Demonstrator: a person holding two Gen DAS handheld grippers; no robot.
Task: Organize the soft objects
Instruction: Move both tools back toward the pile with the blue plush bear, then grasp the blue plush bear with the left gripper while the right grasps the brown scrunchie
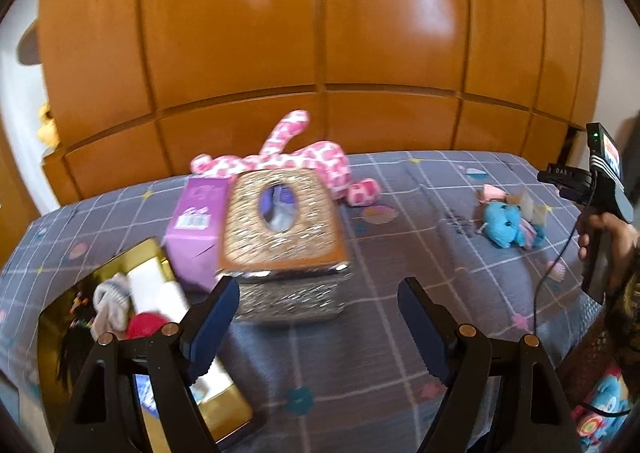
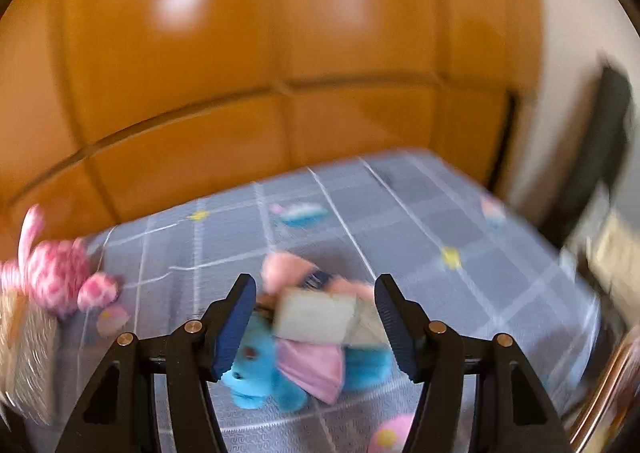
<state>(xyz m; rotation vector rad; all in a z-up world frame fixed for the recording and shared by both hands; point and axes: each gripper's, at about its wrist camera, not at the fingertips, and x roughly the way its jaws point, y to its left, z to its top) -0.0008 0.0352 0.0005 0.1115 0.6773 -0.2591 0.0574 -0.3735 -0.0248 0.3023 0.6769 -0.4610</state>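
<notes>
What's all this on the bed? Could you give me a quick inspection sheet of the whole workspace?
Surface: grey checked bedsheet with small prints.
Job's things: blue plush toy in pink dress, apart from pink-and-white spotted plush; gold tray holding soft items.
Clutter: woven glittery tissue box; purple carton touching it.
Grippers: left gripper open, empty; right gripper open, blue plush seen between its fingers, not pressed.
Cables: black cable below the right gripper's handle.
Surroundings: glossy orange wooden panelling.

Left wrist view: low over the bed (image 1: 400,293), facing the wooden wardrobe (image 1: 320,33). Right wrist view: nearer, above the blue plush toy (image 2: 256,377). Shared: toy, bed, wardrobe.
</notes>
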